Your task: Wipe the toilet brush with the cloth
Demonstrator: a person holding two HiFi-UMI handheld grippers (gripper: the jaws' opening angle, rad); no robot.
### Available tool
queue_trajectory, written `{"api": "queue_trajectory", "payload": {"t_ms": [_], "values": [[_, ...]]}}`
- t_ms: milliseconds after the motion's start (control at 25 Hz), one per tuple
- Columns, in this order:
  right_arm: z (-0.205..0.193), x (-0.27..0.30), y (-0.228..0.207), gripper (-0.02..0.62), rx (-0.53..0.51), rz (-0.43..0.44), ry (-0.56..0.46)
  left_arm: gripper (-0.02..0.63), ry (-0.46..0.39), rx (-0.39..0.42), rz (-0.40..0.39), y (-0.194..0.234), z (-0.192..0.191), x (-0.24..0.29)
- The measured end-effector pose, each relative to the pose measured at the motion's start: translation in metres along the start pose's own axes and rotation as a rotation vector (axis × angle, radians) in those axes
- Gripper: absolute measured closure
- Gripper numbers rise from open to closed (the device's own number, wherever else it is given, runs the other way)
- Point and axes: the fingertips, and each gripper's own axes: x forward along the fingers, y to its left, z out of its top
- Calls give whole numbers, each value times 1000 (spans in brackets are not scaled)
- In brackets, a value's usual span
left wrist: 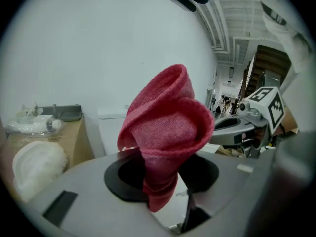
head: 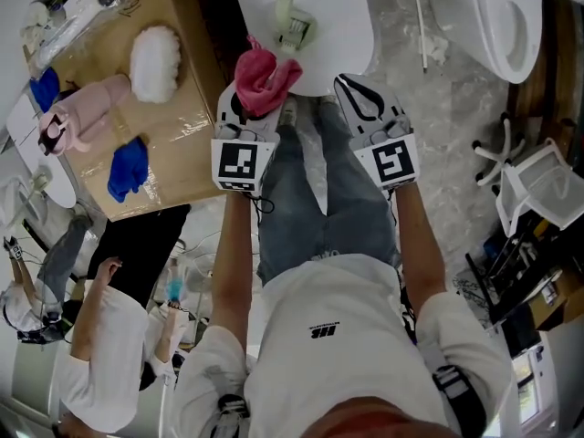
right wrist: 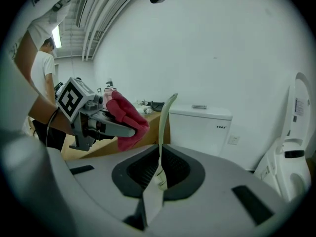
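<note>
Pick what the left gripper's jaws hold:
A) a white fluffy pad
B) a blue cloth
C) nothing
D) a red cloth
D: the left gripper has its jaws shut on the red cloth, which bunches up above them in the left gripper view.

Cloth [right wrist: 126, 115] left of toilet brush [right wrist: 164, 127]

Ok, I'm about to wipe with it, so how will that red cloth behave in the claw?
Probably floppy: the cloth folds and bulges loosely past the left claw, with a tail hanging out of the pinch. Likely light, since a small pinch carries it. Its knit looks grippy, so slipping seems unlikely.
</note>
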Motion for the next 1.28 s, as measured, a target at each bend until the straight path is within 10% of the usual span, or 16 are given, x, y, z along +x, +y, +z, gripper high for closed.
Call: {"api": "queue_trajectory", "payload": {"t_ms": [1280], "values": [[-131,160,-19,548,-210,158,95,428,-4,-37,64,35,-101,94]]}}
